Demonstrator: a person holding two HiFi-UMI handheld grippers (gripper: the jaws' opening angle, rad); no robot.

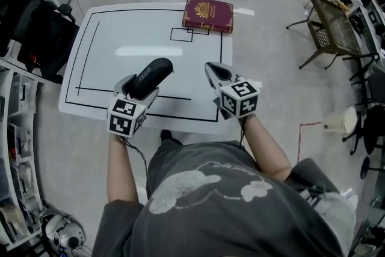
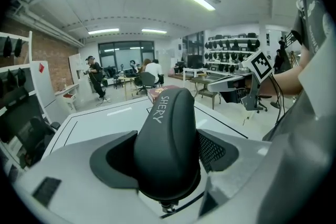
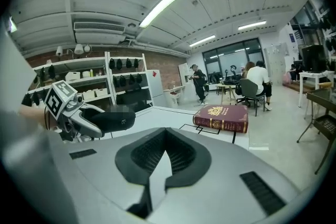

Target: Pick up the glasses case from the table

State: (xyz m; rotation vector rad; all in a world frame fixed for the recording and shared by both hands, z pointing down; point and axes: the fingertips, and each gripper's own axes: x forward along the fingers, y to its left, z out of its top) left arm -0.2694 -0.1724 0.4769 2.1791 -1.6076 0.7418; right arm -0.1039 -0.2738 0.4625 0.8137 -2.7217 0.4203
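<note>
The black glasses case [image 1: 150, 76] is held off the white table [image 1: 108, 39], tilted up and away from me. My left gripper [image 1: 137, 88] is shut on its near end. In the left gripper view the case [image 2: 168, 139] fills the gap between the two jaws, with pale lettering on its top. My right gripper [image 1: 213, 71] hangs to the right of the case, over the table's near right part, its jaws together and empty. In the right gripper view its jaws [image 3: 165, 157] meet in a point, and the case [image 3: 107, 121] shows at the left in the other gripper.
A thick maroon book [image 1: 208, 14] lies at the table's far edge, right of middle; it also shows as the book [image 3: 221, 118] in the right gripper view. Black lines mark the tabletop. Shelving [image 1: 15, 129] stands at the left, chairs [image 1: 331, 33] at the right.
</note>
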